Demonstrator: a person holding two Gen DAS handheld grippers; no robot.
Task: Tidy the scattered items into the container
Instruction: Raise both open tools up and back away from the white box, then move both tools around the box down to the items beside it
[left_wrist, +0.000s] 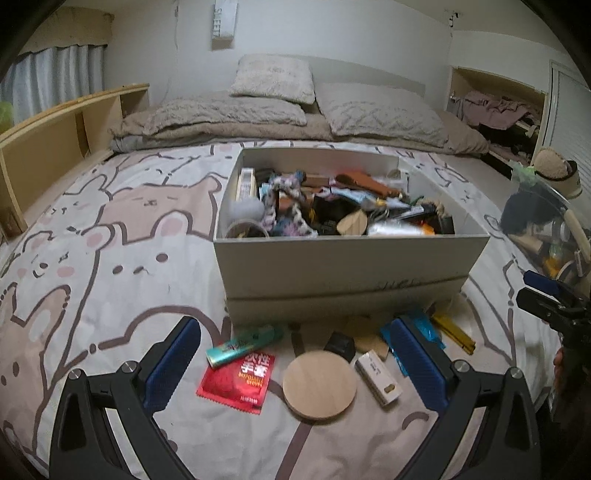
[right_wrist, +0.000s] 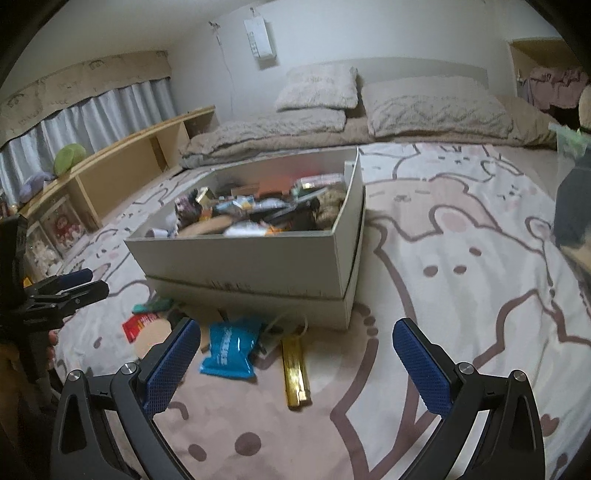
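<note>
A white cardboard box (left_wrist: 347, 258) full of mixed items sits on the bed; it is also in the right wrist view (right_wrist: 236, 258). In front of it lie a red packet (left_wrist: 238, 380), a green tube (left_wrist: 243, 345), a round wooden disc (left_wrist: 319, 384), a small black object (left_wrist: 340, 345), a white stick (left_wrist: 378, 374), a blue pouch (right_wrist: 231, 349) and a gold bar (right_wrist: 294, 373). My left gripper (left_wrist: 295, 354) hovers open above the red packet and disc. My right gripper (right_wrist: 295, 354) stands open above the gold bar, with nothing between its fingers.
The bed has a bear-print cover (left_wrist: 110, 240), with pillows (left_wrist: 273, 79) and a beige blanket at the far end. A wooden shelf (left_wrist: 55, 136) runs along the left. A clear container of items (left_wrist: 546, 229) sits at the right edge. A closet with clothes (left_wrist: 498, 110) is far right.
</note>
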